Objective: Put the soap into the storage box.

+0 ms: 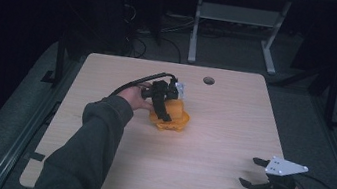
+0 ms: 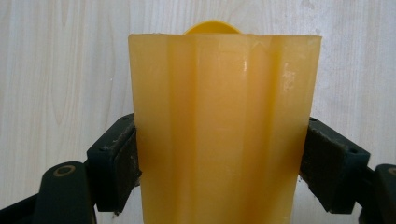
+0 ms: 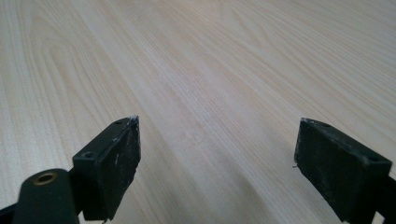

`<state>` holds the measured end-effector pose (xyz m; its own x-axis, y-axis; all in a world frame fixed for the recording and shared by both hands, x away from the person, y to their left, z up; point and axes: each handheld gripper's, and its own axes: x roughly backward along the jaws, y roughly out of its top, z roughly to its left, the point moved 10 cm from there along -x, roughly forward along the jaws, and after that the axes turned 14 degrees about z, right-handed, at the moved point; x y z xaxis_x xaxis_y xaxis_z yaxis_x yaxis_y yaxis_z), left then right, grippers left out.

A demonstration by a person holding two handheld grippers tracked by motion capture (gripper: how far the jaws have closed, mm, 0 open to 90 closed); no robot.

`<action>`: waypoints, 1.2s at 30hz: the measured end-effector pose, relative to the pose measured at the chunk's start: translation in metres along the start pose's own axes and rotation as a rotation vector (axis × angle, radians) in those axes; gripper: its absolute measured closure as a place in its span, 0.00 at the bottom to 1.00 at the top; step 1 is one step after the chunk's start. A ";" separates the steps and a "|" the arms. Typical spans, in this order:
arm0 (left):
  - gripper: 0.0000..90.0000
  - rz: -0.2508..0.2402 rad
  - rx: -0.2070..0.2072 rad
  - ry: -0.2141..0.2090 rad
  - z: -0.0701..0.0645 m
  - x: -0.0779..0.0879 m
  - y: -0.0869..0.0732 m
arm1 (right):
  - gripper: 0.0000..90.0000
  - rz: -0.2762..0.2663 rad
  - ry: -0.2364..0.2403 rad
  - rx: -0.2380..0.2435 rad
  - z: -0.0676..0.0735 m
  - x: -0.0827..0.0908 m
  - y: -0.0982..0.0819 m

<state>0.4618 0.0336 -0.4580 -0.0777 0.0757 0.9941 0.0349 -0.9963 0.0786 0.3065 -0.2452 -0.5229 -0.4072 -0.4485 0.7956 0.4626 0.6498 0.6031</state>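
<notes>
A yellow-orange plastic piece with fluted sides (image 1: 172, 116) stands near the middle of the light wooden table (image 1: 209, 146). My left gripper (image 1: 165, 99) comes down on it from above, and in the left gripper view both black pads press against the ribbed yellow body (image 2: 224, 130), one on each side. A rounded yellow edge peeks out beyond its far end. My right gripper (image 1: 252, 171) rests low near the table's front right corner, open, with bare wood between its pads (image 3: 116, 154).
A round cable hole (image 1: 208, 80) sits in the table near its far edge. Beyond the table stand the white legs of another desk (image 1: 196, 28) on a dark floor. A black cable (image 1: 132, 84) trails from the left gripper.
</notes>
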 end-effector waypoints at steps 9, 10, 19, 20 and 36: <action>0.24 0.014 -0.023 -0.005 -0.002 -0.001 0.007 | 0.16 -0.003 -0.002 0.006 0.000 0.000 0.001; 0.24 0.017 -0.025 -0.012 -0.002 -0.002 0.008 | 0.16 -0.001 -0.001 0.006 0.000 0.000 0.001; 0.24 0.068 -0.047 -0.013 -0.001 -0.008 0.013 | 0.16 0.000 -0.004 0.007 0.000 0.000 0.001; 0.23 0.076 -0.053 -0.008 -0.001 -0.009 0.014 | 0.16 -0.001 -0.005 0.011 -0.001 0.000 0.001; 0.23 0.111 -0.060 -0.031 -0.002 -0.019 0.019 | 0.16 -0.005 0.003 0.009 0.000 0.000 0.001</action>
<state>0.4618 0.0128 -0.4751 -0.0461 -0.0350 0.9983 -0.0181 -0.9992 -0.0359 0.3068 -0.2439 -0.5222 -0.4073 -0.4533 0.7929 0.4535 0.6532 0.6064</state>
